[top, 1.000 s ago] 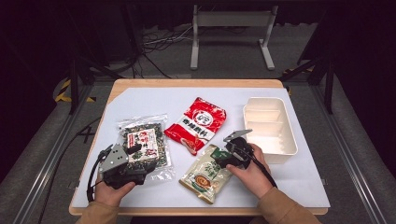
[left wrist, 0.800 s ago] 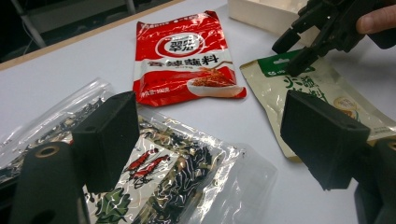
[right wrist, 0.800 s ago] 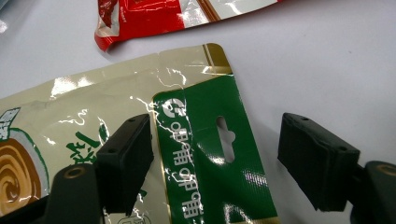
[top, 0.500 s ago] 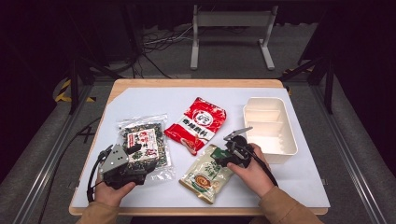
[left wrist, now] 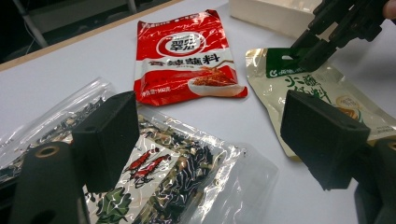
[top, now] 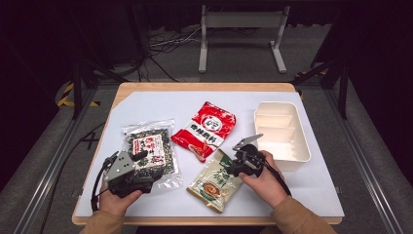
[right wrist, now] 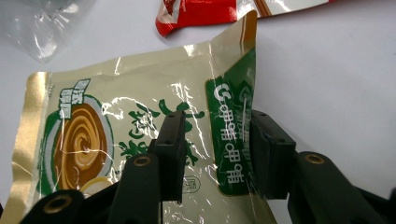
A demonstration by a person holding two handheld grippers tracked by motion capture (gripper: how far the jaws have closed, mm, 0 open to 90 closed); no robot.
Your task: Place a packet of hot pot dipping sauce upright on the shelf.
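Your right hand (top: 265, 176) reaches in from the near edge of the surface (top: 146, 105) and angles toward the green-and-gold pouch (top: 214, 180), with the right gripper (top: 233, 168) pointing at the pouch's far end. In the right gripper view the jaws straddle that pouch's green header strip, one on each side of the raised foil edge. The gap between them is narrow, but you cannot tell from this view whether both pads press the foil. The pouch's far edge is curled up off the surface at the jaws; the rest of it lies flat.

Your left hand (top: 117, 200) rests at the near edge, to the left of the green-and-gold pouch, with its fingers wrapped under the left gripper (top: 146, 158). That gripper's jaws stand wide apart and hold nothing. They hover over the near part of the clear seaweed packet (top: 148, 151), which lies flat just left of the green-and-gold pouch. In the left gripper view the packet's printed label (left wrist: 149, 163) shows between the two jaws.

The red sachet (top: 207, 127) lies flat beyond the green-and-gold pouch, and its near corner comes close to the pouch's far end. The white divided tray (top: 299, 156) sits to the right of the pouch, just beyond your right hand, with its compartments facing up.
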